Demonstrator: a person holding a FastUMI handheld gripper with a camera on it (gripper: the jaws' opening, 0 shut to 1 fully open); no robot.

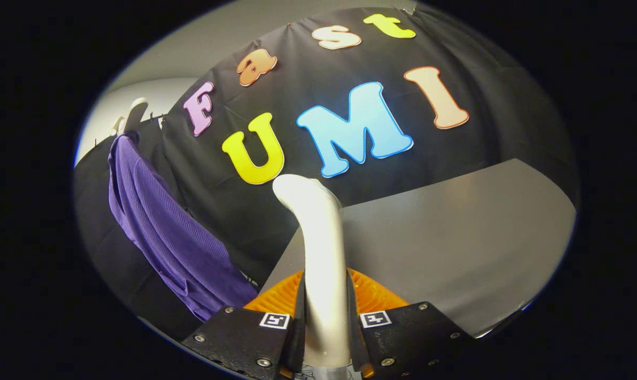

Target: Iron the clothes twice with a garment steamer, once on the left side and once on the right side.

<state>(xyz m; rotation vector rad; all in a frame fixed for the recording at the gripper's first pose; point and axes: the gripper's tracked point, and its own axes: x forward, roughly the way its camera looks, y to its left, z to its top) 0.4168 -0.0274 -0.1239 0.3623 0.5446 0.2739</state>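
A white garment steamer (pixel 321 248) stands up between my fingers, its curved head bending over to the left at the top. My gripper (pixel 325 323) is shut on the steamer's handle, with both fingers pressed against its sides. A purple ribbed garment (pixel 165 232) hangs on a white hanger (pixel 133 113) against the black cloth wall, off to the left of the steamer and beyond the fingers. The steamer head is apart from the garment, with a gap of black cloth between them.
A grey table (pixel 456 237) stretches ahead and to the right of the fingers. The black cloth wall (pixel 308 68) closes the space behind it. A pale wall (pixel 160 95) shows above the hanger.
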